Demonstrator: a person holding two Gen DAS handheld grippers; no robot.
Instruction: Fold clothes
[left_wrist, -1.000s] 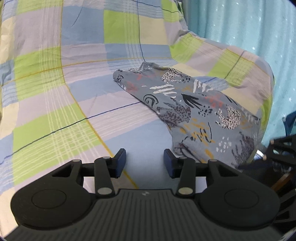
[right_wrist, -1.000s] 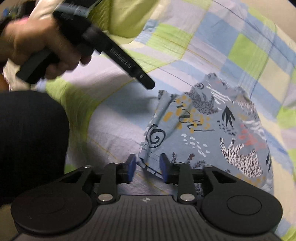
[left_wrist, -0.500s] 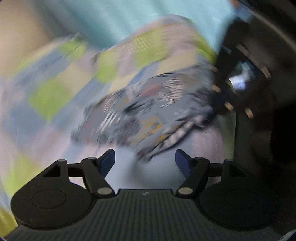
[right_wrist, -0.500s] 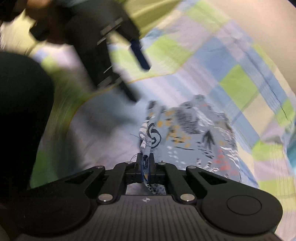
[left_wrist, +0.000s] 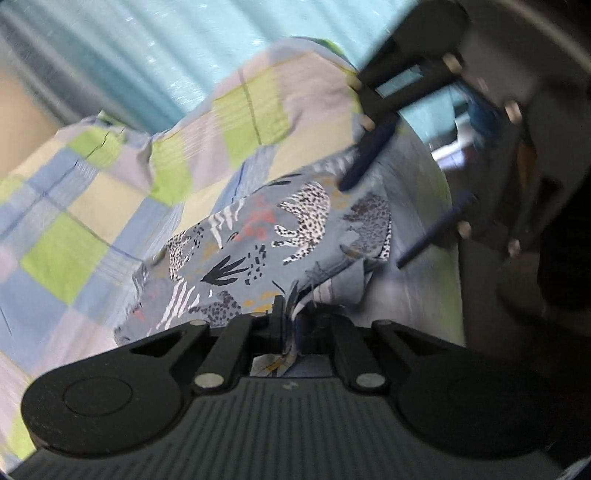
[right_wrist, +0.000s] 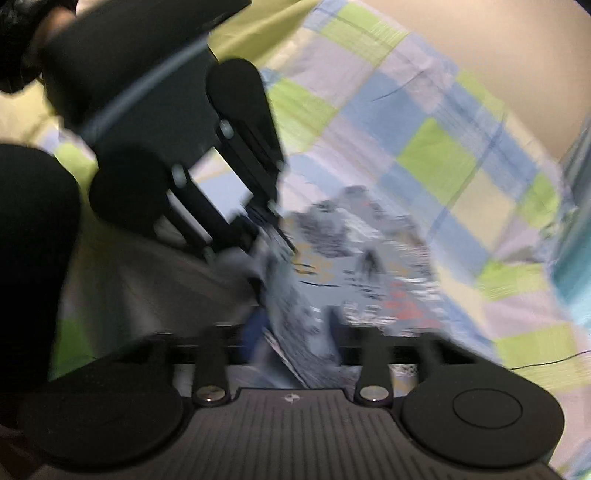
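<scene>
The left gripper (left_wrist: 286, 325), open a moment ago, is now pinching the printed garment (left_wrist: 295, 236) on the bed (left_wrist: 74, 236); the right gripper (right_wrist: 295, 328) is opening, releasing its corner—a handover.

I've got a checked bedsheet (left_wrist: 92, 206) filling most of my left view, squares of lime green, pale blue, lilac and cream, rumpled into a ridge toward the top. Behind it hangs a turquoise curtain (left_wrist: 155, 48) (faint pale specks on it). My right view shows a plain beige wall (right_wrist: 517, 48) above the sheet.
</scene>
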